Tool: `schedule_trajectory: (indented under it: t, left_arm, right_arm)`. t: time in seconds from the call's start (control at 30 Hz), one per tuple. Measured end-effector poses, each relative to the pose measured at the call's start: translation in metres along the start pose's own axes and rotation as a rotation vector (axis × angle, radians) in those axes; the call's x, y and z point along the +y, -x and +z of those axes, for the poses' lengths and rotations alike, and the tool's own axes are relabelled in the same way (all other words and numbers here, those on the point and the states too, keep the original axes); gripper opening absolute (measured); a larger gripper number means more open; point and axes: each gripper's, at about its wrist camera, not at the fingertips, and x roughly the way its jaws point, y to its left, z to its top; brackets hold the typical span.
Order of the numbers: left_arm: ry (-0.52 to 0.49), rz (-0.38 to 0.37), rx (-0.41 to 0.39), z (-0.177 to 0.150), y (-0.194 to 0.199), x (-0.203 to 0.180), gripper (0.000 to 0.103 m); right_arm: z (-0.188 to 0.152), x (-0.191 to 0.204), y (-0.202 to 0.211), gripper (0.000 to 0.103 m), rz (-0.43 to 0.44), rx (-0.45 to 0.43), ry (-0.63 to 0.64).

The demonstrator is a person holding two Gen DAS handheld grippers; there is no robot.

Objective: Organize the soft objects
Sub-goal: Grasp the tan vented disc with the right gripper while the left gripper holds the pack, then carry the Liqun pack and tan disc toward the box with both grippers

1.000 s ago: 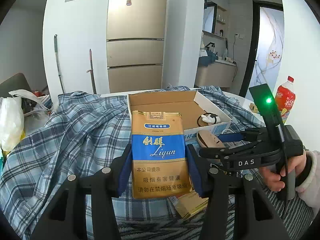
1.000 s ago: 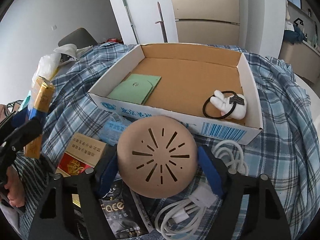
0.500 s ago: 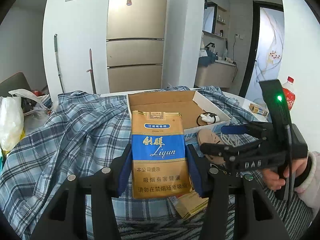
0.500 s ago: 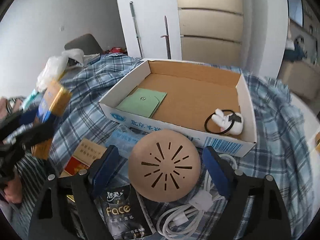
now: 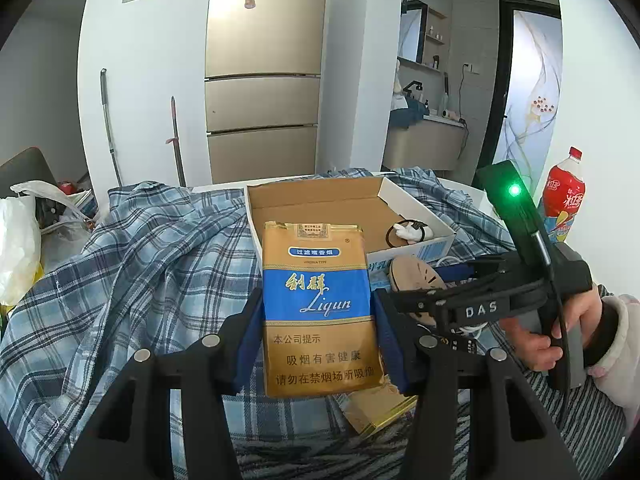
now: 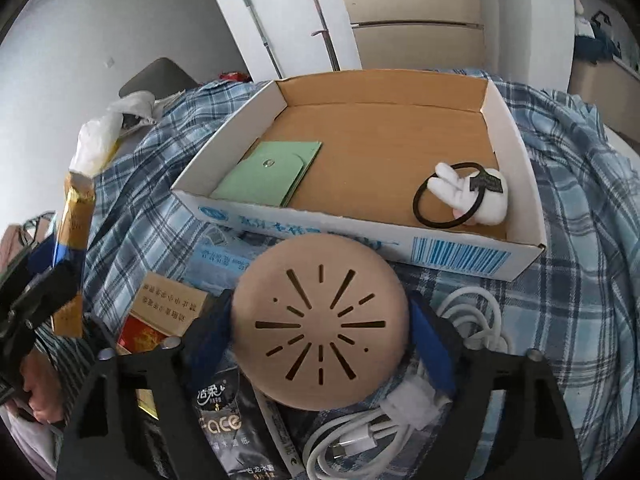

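Cigarette pack, gold and blue, pinched upright between the blue pads of the left gripper, low in the middle of the left view. Round tan pad with little slits squeezed by the right gripper, low in the middle of the right view. Behind both, cardboard box on checked cloth, holding a green pouch at its left and a white bunny hair tie at its right. White cable near the lower right.
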Motion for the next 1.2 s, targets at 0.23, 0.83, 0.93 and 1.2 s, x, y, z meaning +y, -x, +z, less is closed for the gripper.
schedule_trajectory:
  t: [0.23, 0.83, 0.93, 1.2]
  left_arm:
    - [0.001, 0.001, -0.017, -0.001, 0.002, 0.002, 0.054]
    - [-0.050, 0.082, -0.112, 0.001, 0.021, -0.013, 0.054]
    - [-0.064, 0.108, -0.172, 0.007, 0.035, -0.028, 0.054]
    - [-0.125, 0.139, -0.244, 0.040, 0.048, -0.053, 0.055]
  right_arm:
    - [-0.001, 0.010, 0.019, 0.076, -0.027, -0.103, 0.055]
    - [-0.018, 0.060, 0.083, 0.076, -0.190, -0.524, 0.269]
    - [-0.022, 0.059, 0.091, 0.077, -0.199, -0.564, 0.260]
    - [-0.005, 0.056, 0.124, 0.077, -0.239, -0.643, 0.204]
